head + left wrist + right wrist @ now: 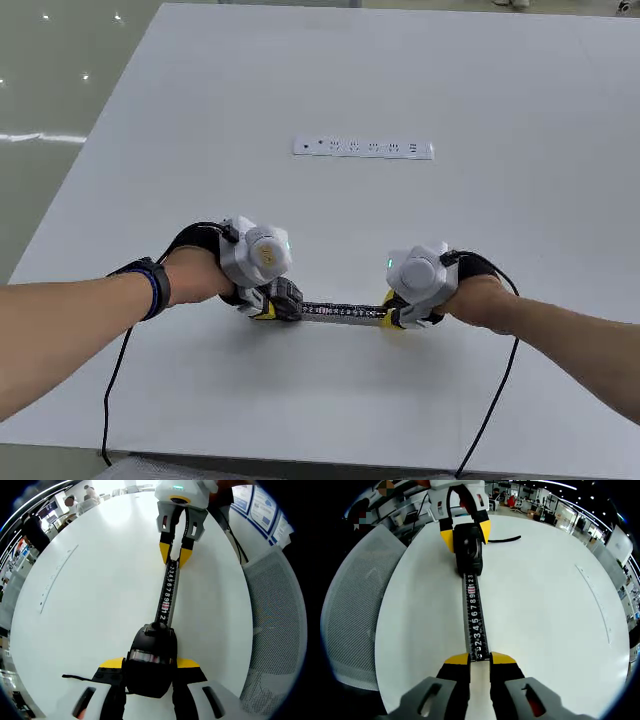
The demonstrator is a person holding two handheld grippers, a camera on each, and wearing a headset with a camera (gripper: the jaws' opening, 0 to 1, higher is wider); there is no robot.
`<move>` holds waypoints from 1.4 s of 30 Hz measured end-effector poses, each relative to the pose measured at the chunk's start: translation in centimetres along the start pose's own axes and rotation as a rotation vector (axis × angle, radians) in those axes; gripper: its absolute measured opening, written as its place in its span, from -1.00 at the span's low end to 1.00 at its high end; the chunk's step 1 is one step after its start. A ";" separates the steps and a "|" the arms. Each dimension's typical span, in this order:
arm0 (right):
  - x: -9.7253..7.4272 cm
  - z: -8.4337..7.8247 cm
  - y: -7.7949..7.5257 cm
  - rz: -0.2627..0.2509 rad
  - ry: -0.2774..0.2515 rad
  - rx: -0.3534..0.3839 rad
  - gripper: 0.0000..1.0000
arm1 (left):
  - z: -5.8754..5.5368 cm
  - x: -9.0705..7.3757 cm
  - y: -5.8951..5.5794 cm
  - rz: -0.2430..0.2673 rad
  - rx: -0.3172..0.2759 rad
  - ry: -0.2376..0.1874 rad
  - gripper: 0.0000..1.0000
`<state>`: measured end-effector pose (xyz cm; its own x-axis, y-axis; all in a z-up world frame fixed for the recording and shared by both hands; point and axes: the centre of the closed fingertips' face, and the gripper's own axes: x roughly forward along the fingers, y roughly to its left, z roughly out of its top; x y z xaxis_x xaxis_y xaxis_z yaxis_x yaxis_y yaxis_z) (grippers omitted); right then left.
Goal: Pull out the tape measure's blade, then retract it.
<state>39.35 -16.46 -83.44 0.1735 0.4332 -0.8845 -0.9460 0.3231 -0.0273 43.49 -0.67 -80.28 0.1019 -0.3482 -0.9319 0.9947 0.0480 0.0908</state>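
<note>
Tape measure (150, 652) in left gripper (150, 663), blade (474, 612) in right (480, 658)

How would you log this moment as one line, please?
left gripper: shut on tape measure case | right gripper: shut on blade end | blade: partly out, spanning between grippers

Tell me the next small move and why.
Probably draw the right gripper a little farther from the tape measure case: it pinches the blade tip, the left gripper clamps the case, and only a short stretch is out.

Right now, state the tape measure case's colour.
Black plastic tape measure case, clearest in left gripper view.
</note>
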 end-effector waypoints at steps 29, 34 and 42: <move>-1.6 -3.2 -0.5 -0.014 0.021 0.016 -0.74 | 0.0 0.0 -0.1 0.011 -0.004 0.010 -0.35; -1.8 -3.7 -0.6 -0.015 0.023 0.016 -0.74 | 0.0 0.0 -0.1 0.012 -0.005 0.011 -0.35; -2.2 -4.5 -0.6 -0.019 0.026 0.022 -0.74 | 0.0 0.0 -0.1 0.014 -0.004 0.016 -0.35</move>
<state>38.34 -21.44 -83.56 0.1835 0.4049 -0.8957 -0.9365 0.3490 -0.0341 43.37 -0.65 -80.27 0.1151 -0.3328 -0.9359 0.9932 0.0566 0.1021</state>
